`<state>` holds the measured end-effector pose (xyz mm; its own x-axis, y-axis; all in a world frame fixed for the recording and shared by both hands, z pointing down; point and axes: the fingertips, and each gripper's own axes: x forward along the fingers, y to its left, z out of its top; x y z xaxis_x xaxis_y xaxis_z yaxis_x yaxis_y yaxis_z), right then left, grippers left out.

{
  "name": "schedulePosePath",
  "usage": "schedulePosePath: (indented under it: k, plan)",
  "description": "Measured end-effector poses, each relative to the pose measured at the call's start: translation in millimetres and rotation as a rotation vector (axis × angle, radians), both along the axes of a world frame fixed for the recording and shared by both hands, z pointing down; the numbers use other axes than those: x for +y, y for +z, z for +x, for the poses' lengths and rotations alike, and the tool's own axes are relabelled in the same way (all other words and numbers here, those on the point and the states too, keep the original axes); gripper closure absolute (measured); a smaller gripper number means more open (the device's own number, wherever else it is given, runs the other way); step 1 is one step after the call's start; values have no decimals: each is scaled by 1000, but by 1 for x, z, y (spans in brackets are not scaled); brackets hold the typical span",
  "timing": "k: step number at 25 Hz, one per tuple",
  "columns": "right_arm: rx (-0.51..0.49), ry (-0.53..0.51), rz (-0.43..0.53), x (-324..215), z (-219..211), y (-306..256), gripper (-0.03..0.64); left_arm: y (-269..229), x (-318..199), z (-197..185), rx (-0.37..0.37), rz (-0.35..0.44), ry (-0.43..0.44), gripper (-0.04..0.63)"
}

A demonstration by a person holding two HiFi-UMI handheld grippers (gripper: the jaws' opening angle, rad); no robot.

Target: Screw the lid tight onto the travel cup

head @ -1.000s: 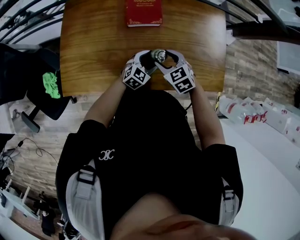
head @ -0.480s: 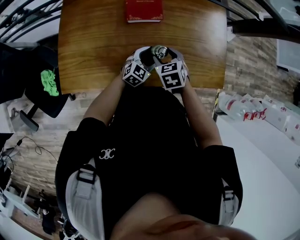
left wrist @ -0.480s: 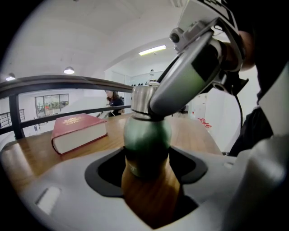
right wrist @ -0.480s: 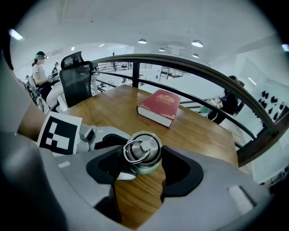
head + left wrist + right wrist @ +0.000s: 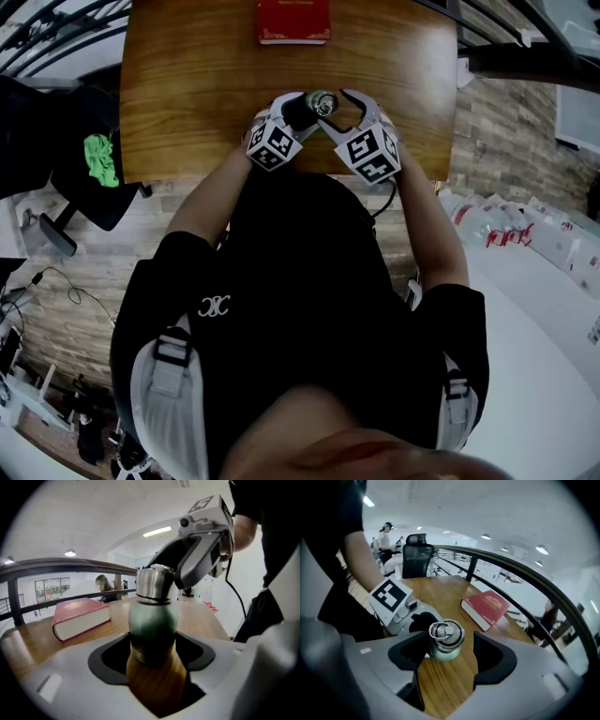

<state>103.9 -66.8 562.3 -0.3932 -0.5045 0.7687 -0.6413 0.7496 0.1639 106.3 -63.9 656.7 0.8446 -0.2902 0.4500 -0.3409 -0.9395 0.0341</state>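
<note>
A green travel cup [image 5: 152, 623] with a steel lid [image 5: 446, 632] stands on the wooden table [image 5: 187, 84] near its front edge. My left gripper [image 5: 152, 656] comes in low, with both pads pressed on the cup's body. From above and the right, my right gripper [image 5: 451, 656] straddles the lid [image 5: 323, 100]. Its jaws have just been opening. The lid sits between them, close to the left pad, with a clear gap at the right pad. In the head view both marker cubes cover the cup's lower part.
A red book [image 5: 292, 21] lies at the table's far edge, beyond the cup. A dark railing [image 5: 520, 573] runs behind the table, with an office chair [image 5: 417, 555] past it. A chair with a dark jacket [image 5: 56, 150] stands at the left.
The right gripper has rolled and its marker cube has swung out to the right, with the jaws spread wider around the lid. The left gripper and the cup have stayed put.
</note>
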Motion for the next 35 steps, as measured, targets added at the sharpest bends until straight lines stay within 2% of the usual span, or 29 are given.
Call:
schedulePosePath:
  k: [6, 9, 12, 18, 22, 25, 30, 35]
  plan:
    - [148, -412, -83, 8, 2, 4, 344, -1, 2, 1, -18, -4, 54, 241]
    - [230, -539, -132, 10, -1, 11, 344, -1, 2, 1, -33, -5, 85, 241]
    - [278, -615, -129, 8, -6, 15, 348, -1, 2, 0, -42, -6, 92, 241]
    - [240, -668, -172, 7, -8, 15, 383, 0, 1, -1, -42, -5, 88, 241]
    - [167, -657, -228, 5, -7, 12, 383, -1, 1, 0, -40, -3, 88, 241]
    - [137, -640, -228, 5, -7, 13, 384, 0, 1, -1, -39, -5, 84, 241]
    - [137, -630, -210, 4, -8, 13, 383, 0, 1, -1, -35, -3, 83, 241]
    - [166, -548, -212, 4, -10, 13, 383, 0, 0, -1, -33, -2, 80, 241]
